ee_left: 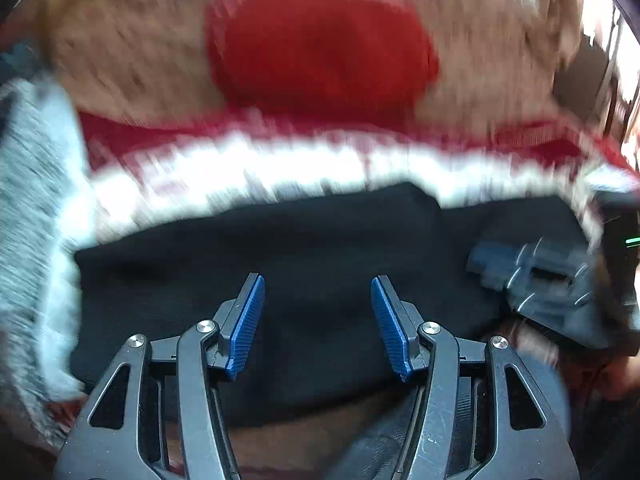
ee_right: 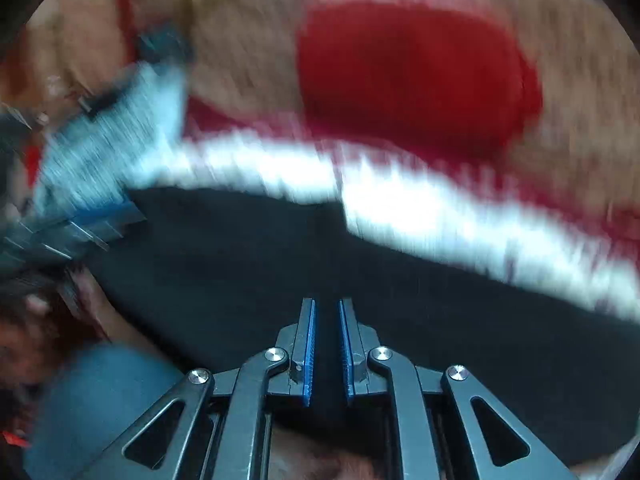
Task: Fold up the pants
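Black pants (ee_right: pixel 240 264) in right hand-held gripper (ee_right: pixel 327 350) (pinched)

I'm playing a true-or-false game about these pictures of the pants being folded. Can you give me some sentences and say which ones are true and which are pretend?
1. The pants are black. True.
2. The left gripper is wide open. True.
3. The right gripper is wide open too. False: its fingers are nearly together, pinching black cloth between them.
4. The pants are yellow with green dots. False: they are plain black.
5. A red round patch shows on the brown surface beyond the pants. True.
6. The left gripper is squeezing the pants. False: nothing is between its fingers; the pants lie beneath them.
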